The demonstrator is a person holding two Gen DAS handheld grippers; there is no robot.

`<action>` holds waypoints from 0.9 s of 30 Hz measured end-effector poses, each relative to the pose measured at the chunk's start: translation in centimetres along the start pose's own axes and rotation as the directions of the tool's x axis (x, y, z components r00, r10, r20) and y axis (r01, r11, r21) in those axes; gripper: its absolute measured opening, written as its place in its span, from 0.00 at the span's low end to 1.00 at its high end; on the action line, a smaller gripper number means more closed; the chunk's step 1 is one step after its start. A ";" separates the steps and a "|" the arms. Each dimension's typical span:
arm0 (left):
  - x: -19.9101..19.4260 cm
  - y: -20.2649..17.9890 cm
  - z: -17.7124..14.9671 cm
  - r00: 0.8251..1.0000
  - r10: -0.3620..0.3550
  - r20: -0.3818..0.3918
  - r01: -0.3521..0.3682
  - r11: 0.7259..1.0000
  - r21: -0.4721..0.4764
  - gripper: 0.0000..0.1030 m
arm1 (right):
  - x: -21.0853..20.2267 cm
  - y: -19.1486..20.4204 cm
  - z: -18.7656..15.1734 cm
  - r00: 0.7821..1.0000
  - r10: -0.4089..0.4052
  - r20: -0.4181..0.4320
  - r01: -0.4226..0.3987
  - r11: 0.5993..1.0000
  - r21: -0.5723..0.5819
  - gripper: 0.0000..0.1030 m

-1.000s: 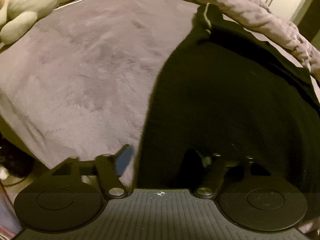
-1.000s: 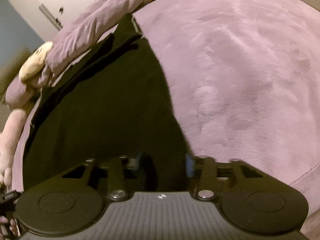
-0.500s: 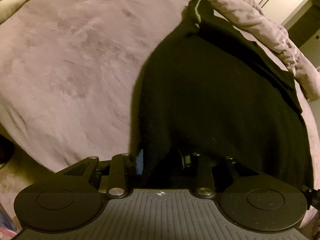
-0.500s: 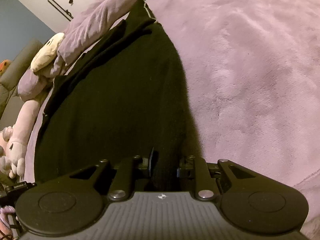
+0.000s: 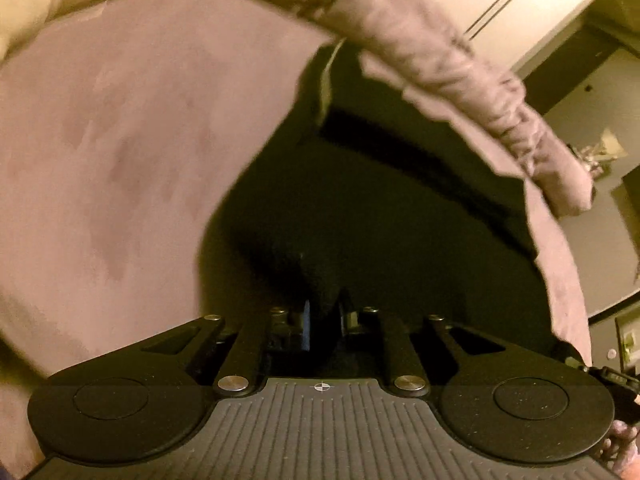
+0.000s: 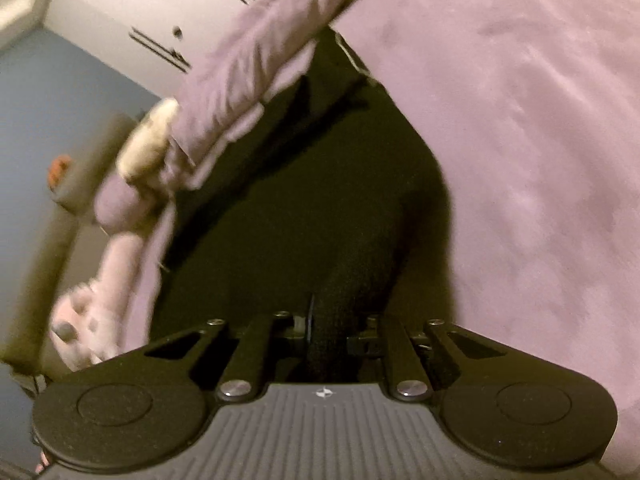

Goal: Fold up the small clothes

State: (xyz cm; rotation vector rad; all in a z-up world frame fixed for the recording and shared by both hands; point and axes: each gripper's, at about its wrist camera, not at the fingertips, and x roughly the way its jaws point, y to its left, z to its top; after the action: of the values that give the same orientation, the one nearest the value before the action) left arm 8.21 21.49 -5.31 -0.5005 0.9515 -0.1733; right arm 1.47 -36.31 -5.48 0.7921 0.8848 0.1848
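A black garment (image 5: 380, 216) lies on a mauve bed cover (image 5: 120, 140); its near edge is lifted and the far end with a pale trim (image 5: 326, 76) rests near a rumpled blanket. My left gripper (image 5: 324, 320) is shut on the garment's near left corner. In the right wrist view the same garment (image 6: 304, 200) runs away from me, and my right gripper (image 6: 328, 328) is shut on its near right corner, cloth bunched between the jaws. Both views are motion-blurred.
A rumpled mauve blanket (image 5: 460, 92) lies along the far edge of the bed. A pink plush toy (image 6: 108, 264) and a pale plush (image 6: 148, 144) sit at the bed's left side. White wardrobe doors (image 6: 132, 12) stand behind. The bed cover (image 6: 540, 140) stretches right.
Both grippers closed on the garment's near corners and lifted them. Both cameras tilted up, so the wardrobe and room beyond the bed came into view.
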 end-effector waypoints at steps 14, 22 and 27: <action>7.7 -1.4 10.6 0.974 0.161 0.162 -0.140 0.981 -0.133 0.19 | 7.3 3.1 10.9 0.966 -0.086 0.244 0.041 0.982 0.185 0.16; 7.2 -0.3 7.7 0.970 0.193 0.151 -0.210 0.971 0.110 0.69 | 7.1 2.9 10.6 0.920 -0.239 0.310 0.256 0.967 -0.014 0.53; 7.9 -1.9 4.7 0.952 0.266 0.155 -0.307 0.852 0.424 0.71 | 6.1 2.6 8.0 0.935 -0.246 0.256 0.309 0.920 -0.243 0.53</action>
State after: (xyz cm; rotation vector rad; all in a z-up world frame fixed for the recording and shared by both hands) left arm 16.68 18.56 -7.97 0.0610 0.8523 -0.0908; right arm 11.80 -36.04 -4.53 0.4049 0.7298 -0.0320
